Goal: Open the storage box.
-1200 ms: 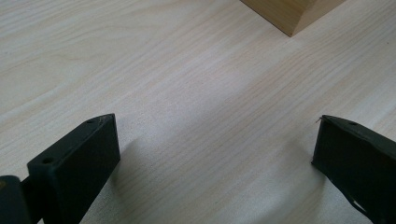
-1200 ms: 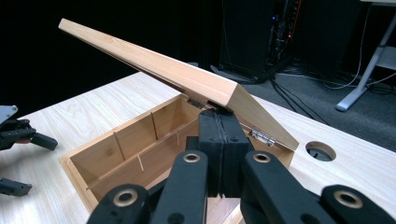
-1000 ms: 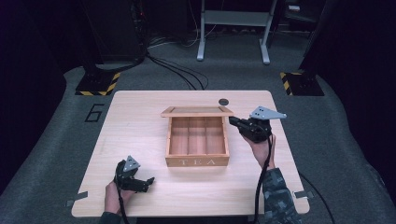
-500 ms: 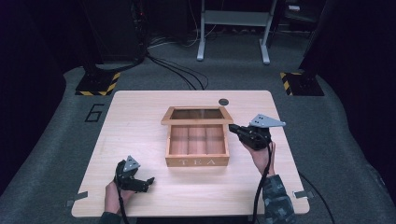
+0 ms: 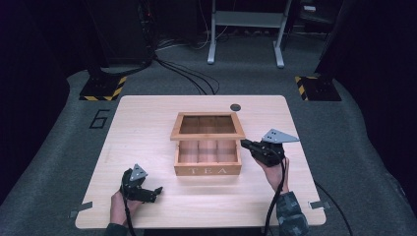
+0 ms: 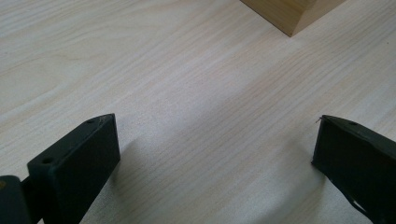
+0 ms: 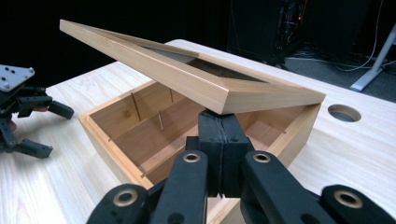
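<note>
Right claw (image 5: 244, 144) lower, nearer person; tea box lid (image 5: 207, 126) tilted further down.

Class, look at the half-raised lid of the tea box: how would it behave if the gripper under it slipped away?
The lid looks like a stiff wooden frame, so it probably won't flex. It rests tilted on the shut right gripper, so it would likely drop onto the box. Its pane may be fragile.

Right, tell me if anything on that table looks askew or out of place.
Only the tea box's lid: it hangs half open at a slant over the tea box, its corner resting on the tip of the shut right tool. The compartments look empty. The left tool lies open on the table, apart from the box. Nothing spilled or damaged.
</note>
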`<action>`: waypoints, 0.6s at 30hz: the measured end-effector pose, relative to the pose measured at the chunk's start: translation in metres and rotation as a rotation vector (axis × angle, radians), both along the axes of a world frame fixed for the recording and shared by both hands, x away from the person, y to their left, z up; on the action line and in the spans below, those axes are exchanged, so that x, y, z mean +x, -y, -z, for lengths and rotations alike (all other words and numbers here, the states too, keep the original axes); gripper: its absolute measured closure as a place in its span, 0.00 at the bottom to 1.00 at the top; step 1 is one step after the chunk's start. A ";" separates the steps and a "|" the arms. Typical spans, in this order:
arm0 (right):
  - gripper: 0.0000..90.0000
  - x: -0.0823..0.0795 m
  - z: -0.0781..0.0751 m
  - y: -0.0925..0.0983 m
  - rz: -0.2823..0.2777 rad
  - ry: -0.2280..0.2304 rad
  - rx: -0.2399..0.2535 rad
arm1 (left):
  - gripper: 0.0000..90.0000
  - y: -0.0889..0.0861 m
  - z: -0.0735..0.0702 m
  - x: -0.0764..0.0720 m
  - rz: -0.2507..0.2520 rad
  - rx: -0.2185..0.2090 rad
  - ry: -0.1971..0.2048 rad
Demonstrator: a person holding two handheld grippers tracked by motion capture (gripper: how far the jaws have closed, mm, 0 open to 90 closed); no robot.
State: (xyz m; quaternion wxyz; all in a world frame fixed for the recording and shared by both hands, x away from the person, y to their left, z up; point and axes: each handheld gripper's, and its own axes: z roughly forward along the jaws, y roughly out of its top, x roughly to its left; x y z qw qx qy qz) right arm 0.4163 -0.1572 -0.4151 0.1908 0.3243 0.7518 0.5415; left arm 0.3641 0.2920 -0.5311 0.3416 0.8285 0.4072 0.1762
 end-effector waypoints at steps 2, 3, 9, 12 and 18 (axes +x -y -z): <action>1.00 -0.002 0.004 0.000 -0.005 -0.003 -0.004 | 0.00 0.000 0.000 0.000 0.001 0.000 -0.004; 1.00 -0.003 0.006 0.000 -0.003 -0.010 -0.001 | 0.00 0.000 0.000 0.000 0.002 -0.003 -0.008; 1.00 -0.008 0.021 0.001 -0.009 -0.031 -0.010 | 0.00 -0.001 -0.001 0.000 0.005 0.006 -0.003; 1.00 -0.010 0.029 0.001 -0.012 -0.043 -0.004 | 0.00 0.000 0.000 0.000 -0.002 0.004 0.006; 0.99 -0.014 0.045 0.002 -0.017 -0.058 0.000 | 0.00 0.000 0.000 0.000 -0.002 0.000 0.005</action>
